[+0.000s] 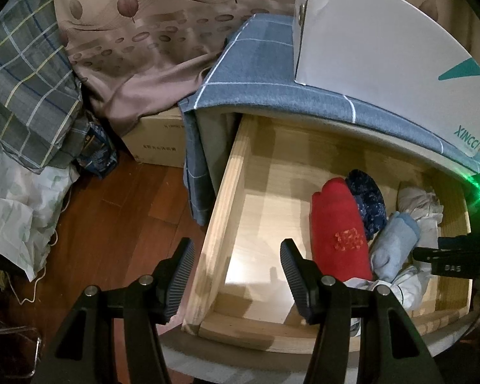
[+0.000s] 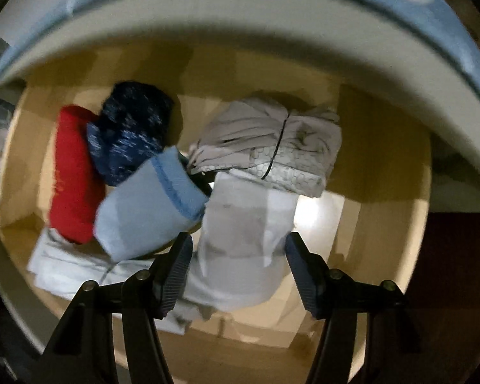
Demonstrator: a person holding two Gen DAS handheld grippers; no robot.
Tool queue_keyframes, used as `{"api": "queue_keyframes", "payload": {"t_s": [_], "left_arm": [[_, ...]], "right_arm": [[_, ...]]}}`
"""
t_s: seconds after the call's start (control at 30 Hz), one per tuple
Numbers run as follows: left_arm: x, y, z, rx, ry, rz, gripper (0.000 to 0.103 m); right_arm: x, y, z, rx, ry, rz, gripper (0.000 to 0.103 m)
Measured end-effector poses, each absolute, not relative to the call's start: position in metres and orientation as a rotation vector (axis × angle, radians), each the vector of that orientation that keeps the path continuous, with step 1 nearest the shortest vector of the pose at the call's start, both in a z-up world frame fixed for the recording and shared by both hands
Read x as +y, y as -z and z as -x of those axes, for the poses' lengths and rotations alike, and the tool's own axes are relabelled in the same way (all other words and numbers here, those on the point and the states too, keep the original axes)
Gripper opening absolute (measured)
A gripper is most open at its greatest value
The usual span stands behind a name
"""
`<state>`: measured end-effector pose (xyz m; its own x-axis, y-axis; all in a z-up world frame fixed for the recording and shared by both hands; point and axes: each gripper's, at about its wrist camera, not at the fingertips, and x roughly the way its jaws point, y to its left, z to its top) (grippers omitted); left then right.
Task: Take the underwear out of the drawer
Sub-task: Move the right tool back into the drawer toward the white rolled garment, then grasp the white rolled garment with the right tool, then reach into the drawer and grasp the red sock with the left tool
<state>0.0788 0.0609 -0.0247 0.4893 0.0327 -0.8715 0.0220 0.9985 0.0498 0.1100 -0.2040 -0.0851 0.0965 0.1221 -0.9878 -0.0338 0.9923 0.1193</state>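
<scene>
Right gripper [image 2: 238, 264] over open drawer [image 2: 384, 166], jaws apart astride pale folded garment [image 2: 240, 240]; light-blue roll [image 2: 150, 211], navy and red rolls left of garment.

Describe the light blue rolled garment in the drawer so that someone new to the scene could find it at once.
Start at the open wooden drawer under the blue checked cover. Its clothes lie bunched at one end. Among them, the light blue roll lies between the red roll and the pale grey folded piece; it alone has a darker blue band.
</scene>
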Motion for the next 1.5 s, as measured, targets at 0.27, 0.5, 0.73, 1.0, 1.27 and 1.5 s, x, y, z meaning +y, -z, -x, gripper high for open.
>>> {"api": "queue_keyframes", "payload": {"t_s": [0.27, 0.5, 0.73, 1.0, 1.27, 1.5], "left_arm": [[0.057, 0.028, -0.081, 1.080, -0.009, -0.076, 0.057], [0.056, 0.031, -0.084, 1.100, -0.006, -0.086, 0.057], [0.047, 0.037, -0.086, 1.127, 0.000, -0.134, 0.057], [0.037, 0.047, -0.089, 1.189, 0.028, -0.188, 0.057], [0.010, 0.050, -0.091, 1.240, 0.149, -0.118, 0.057], [-0.023, 0.057, -0.113, 1.292, 0.194, -0.063, 0.057]], "right_arm": [[-0.203, 0.104, -0.113, 1.523, -0.104, -0.025, 0.051], [-0.218, 0.111, -0.088, 1.569, -0.083, 0.007, 0.049], [-0.221, 0.112, -0.062, 1.608, -0.091, 0.044, 0.046], [-0.223, 0.110, -0.037, 1.628, -0.130, 0.020, 0.046], [-0.232, 0.104, -0.038, 1.629, -0.128, 0.015, 0.046], [-0.212, 0.119, -0.053, 1.627, -0.133, 0.013, 0.046]]}}
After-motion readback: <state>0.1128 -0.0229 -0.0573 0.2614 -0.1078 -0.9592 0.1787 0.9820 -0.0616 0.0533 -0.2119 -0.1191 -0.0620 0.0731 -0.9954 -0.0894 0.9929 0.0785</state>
